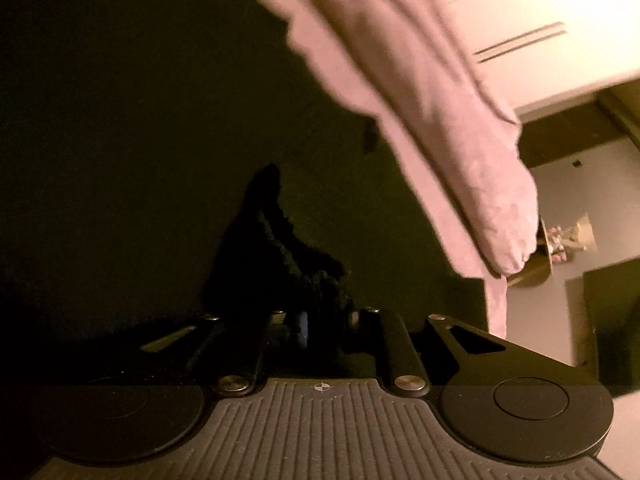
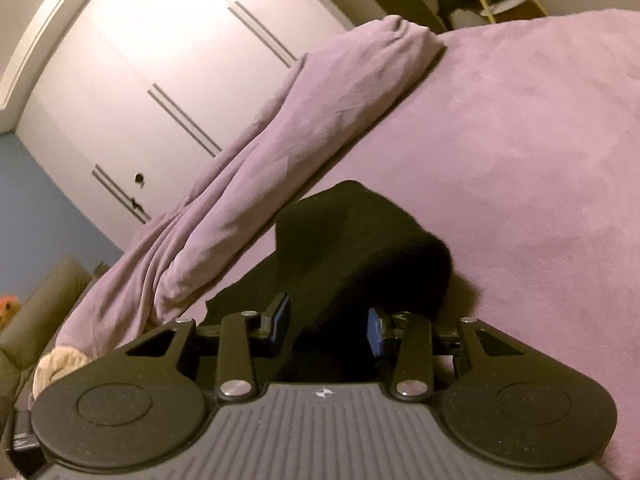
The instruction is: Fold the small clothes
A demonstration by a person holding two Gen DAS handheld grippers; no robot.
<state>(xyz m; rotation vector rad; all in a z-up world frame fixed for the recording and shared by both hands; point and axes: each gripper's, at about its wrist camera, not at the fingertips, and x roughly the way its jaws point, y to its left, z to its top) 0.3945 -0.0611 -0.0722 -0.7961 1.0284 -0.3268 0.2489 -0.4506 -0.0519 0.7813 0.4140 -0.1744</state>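
A small black garment (image 2: 360, 248) lies bunched on the purple blanket (image 2: 520, 152) of a bed. My right gripper (image 2: 328, 326) straddles its near end, blue pads (image 2: 282, 316) apart on either side of the cloth. In the left wrist view my left gripper (image 1: 320, 322) is closed on a fuzzy black piece of the garment (image 1: 276, 248), which rises from between the fingers. The scene there is dark; most of the cloth is lost in shadow.
A rolled purple blanket fold (image 2: 304, 128) runs along the bed's left side and hangs across the left wrist view (image 1: 420, 100). White wardrobe doors (image 2: 160, 80) stand behind. A beige sofa (image 2: 40, 300) is at lower left.
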